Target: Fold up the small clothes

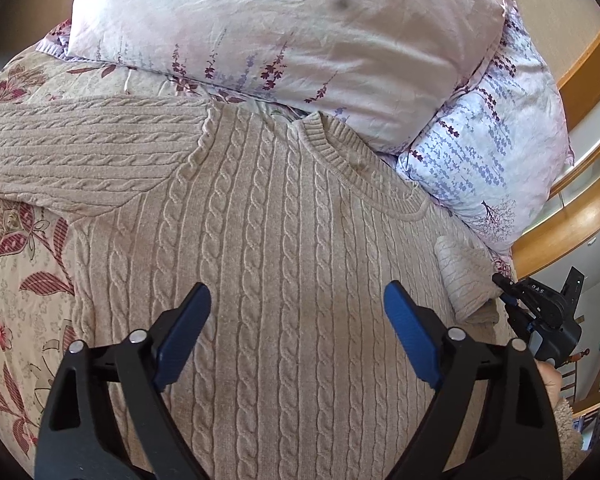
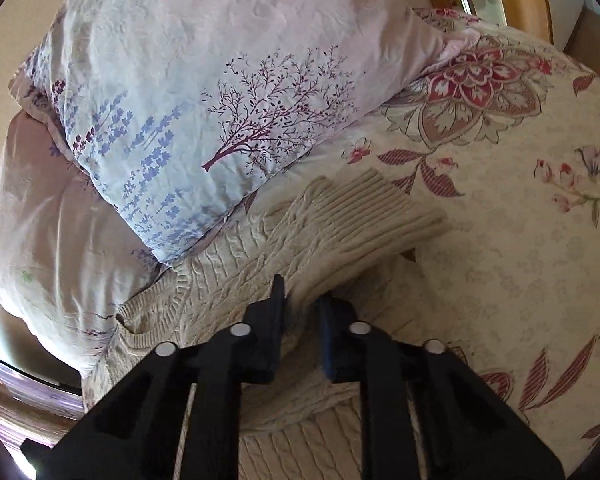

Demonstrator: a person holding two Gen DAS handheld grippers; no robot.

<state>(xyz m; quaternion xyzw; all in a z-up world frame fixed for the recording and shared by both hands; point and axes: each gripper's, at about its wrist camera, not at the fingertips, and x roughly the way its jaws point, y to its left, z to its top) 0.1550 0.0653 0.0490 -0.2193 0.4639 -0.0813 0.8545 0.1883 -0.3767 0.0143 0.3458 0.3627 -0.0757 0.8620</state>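
Our beige cable-knit sweater (image 1: 284,264) lies flat on the floral bedspread (image 2: 520,240), collar touching the lilac printed pillow (image 1: 284,32). Our right gripper (image 2: 302,312) is clenched on 1 sleeve; the thin pinch could slip. Our left gripper (image 1: 298,324) hovers released. The pillow crowds the collar; open bedspread lies beyond both sleeves.

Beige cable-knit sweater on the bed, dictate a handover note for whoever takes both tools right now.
Left tool: open, hovering over the chest of the beige cable-knit sweater, holding nothing.
Right tool: shut on the sweater's right sleeve, near the cuff.
Sweater lies flat on the floral bedspread, collar against the lilac floral pillows; the other sleeve is spread out sideways.
Done: nothing folded yet.
Left: fold both sleeves in, then the body.
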